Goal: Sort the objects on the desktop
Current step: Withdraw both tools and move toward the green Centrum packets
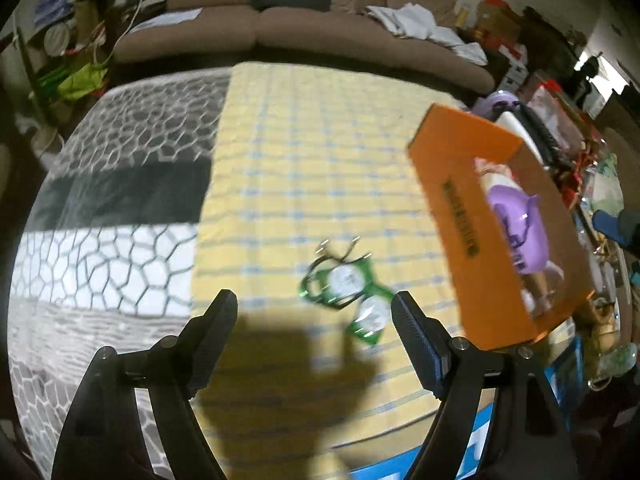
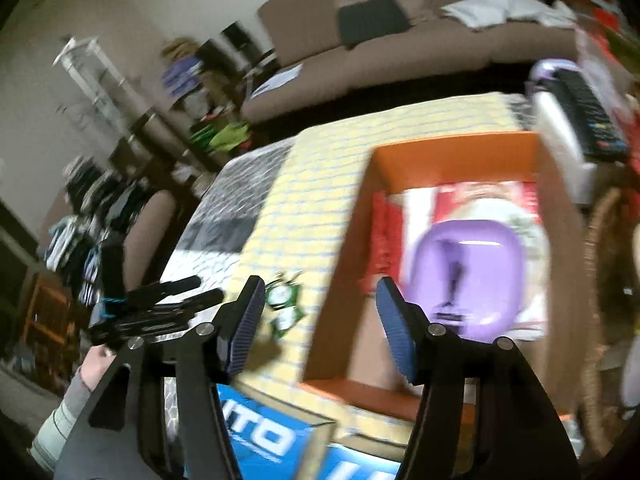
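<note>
- On the desk, a yellow checked cloth (image 1: 320, 160) was spread; green packets (image 1: 352, 292) were seen lying on it.
- Beside them, an orange box (image 1: 460, 200) was placed, a purple object (image 2: 468, 276) lying inside.
- Left gripper (image 1: 314, 320) fingers were held open, empty.
- Right gripper (image 2: 320, 304) fingers were held apart, empty.

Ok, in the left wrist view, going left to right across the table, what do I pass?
Grey patterned cloth → yellow checked cloth → green packet → orange box → purple item inside the box.
</note>
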